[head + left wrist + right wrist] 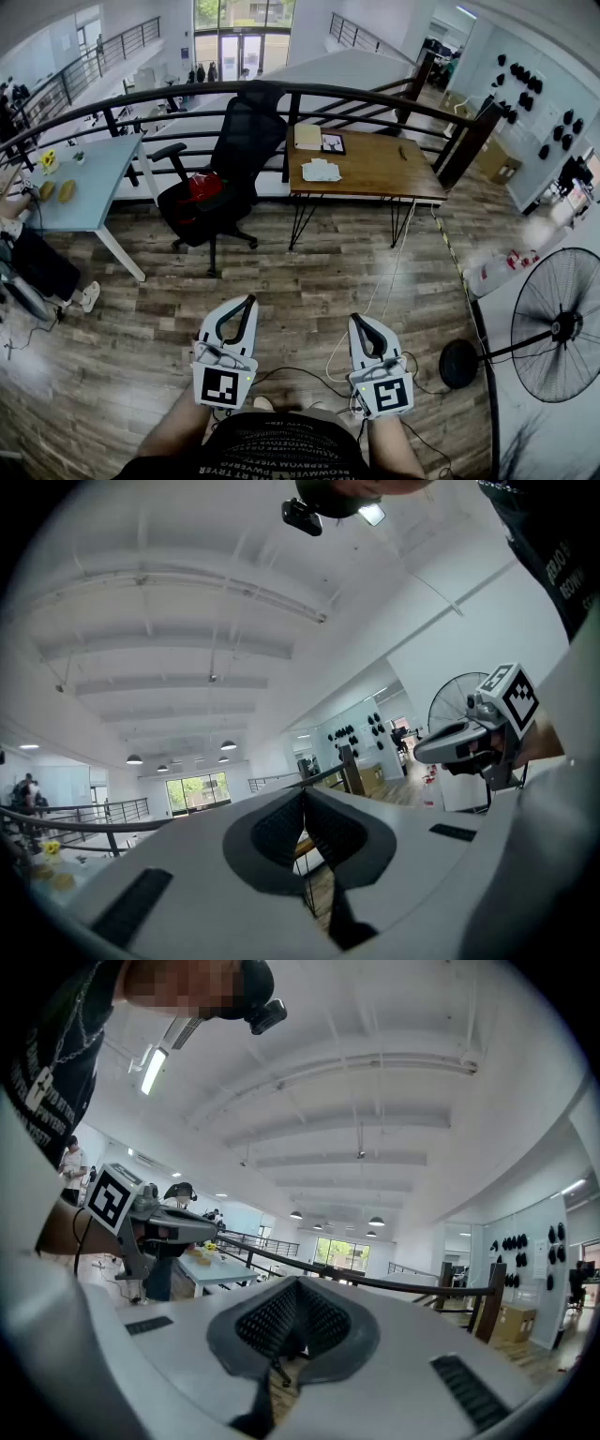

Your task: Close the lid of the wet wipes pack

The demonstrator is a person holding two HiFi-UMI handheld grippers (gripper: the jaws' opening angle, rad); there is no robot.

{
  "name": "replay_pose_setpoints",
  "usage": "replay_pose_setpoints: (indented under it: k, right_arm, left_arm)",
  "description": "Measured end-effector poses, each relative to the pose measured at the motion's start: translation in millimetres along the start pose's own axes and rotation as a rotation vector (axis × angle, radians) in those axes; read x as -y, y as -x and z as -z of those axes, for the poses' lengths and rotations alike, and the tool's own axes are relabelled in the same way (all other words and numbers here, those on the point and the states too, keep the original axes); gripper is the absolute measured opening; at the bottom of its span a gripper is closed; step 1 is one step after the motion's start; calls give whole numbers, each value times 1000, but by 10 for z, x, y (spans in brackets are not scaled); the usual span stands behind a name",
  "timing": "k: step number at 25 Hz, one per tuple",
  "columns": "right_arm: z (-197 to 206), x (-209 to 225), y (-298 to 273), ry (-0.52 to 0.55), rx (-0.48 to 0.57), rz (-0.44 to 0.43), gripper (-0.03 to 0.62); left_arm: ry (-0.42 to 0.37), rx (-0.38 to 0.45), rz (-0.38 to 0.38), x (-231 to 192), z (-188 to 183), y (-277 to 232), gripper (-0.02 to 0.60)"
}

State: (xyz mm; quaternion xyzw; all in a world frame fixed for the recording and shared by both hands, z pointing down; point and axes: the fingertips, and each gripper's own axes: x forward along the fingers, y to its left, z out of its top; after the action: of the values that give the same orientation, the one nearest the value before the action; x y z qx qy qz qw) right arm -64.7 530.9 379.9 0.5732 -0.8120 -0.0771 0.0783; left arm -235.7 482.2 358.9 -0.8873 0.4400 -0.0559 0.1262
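Nearest, the person holds both tools level over the brown wood-plank floor (281, 281), close in front of their body. The left gripper (247, 305) has its jaws pressed together with nothing between them. The right gripper (360, 323), just beside it, is likewise closed and empty. Off to the right stands a black pedestal fan (553, 323) on a round base. Farther away, a black mesh office chair (230, 155) sits between a pale blue table (94, 178) on the left and a brown wooden desk (375, 173) against the dark railing (466, 142). On that desk lies a flat white packet (321, 171), probably the wet wipes pack. It is too small from here to make out its lid, and it lies well apart from both grippers.
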Motion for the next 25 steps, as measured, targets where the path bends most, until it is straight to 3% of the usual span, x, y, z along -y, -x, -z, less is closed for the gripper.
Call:
replay_pose_setpoints:
  k: [10, 14, 15, 18, 25]
  right_arm:
    - [-41, 23, -26, -3, -21, 18, 2]
    - [19, -38, -31, -20, -46, -27, 3]
    - [55, -53, -41, -29, -58, -44, 11]
    - [140, -52, -50, -52, -80, -75, 132]
    - [323, 205, -216, -86, -84, -71, 144]
  left_arm:
    - [37, -4, 1, -116, 99, 59, 28]
    - [56, 3, -2, -157, 126, 46, 28]
    - [63, 5, 0, -156, 132, 33, 28]
    - [78, 0, 12, -116, 160, -41, 28]
    - [72, -28, 35, -27, 262, -396, 28]
